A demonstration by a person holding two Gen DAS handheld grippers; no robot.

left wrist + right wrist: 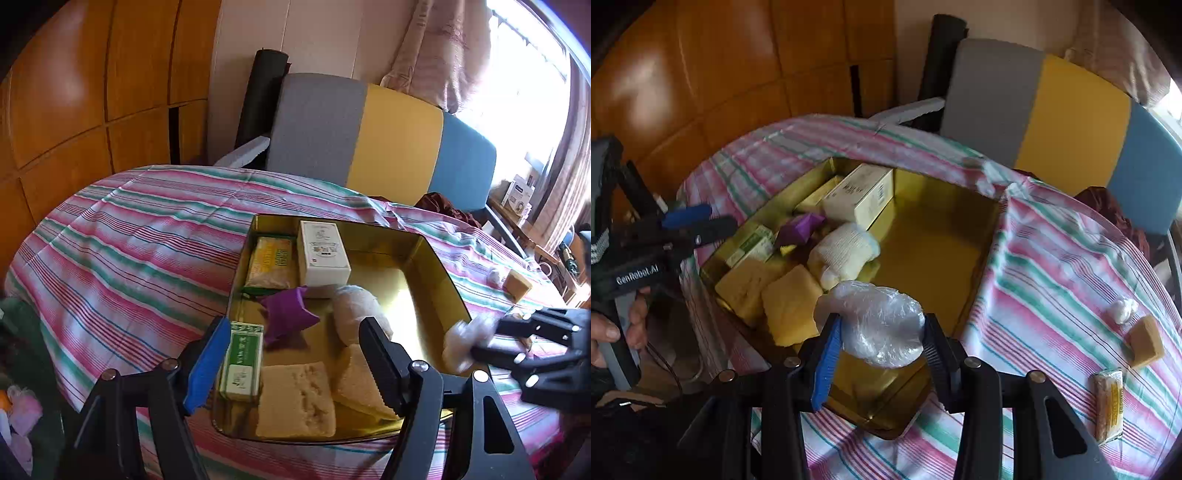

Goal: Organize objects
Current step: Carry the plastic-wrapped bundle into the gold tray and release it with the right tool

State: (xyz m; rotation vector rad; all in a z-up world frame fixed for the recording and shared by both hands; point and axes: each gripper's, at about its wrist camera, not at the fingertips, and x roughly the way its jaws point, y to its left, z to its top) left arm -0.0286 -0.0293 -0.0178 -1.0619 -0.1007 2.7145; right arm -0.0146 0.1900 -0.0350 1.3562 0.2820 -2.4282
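Note:
A gold tin tray (432, 266) (931, 221) lies on the striped tablecloth. It holds a white box (323, 254) (860, 195), a yellow packet (271, 264), a green box (242, 360) (753, 245), a purple wrapper (288, 317) (801, 227), a white cloth roll (356, 306) (844, 253) and two tan sponges (295, 398) (790, 304). My right gripper (881, 332) is shut on a crumpled clear plastic bag (879, 325) above the tray's near edge; it also shows in the left wrist view (463, 347). My left gripper (295, 362) is open and empty over the tray's near left end.
On the cloth to the right lie a cotton wad (1123, 310), a tan sponge block (1147, 341) (517, 284) and a wrapped snack bar (1108, 404). A grey, yellow and blue chair back (369, 133) stands behind the table. Wooden cabinets (92, 92) are at the left.

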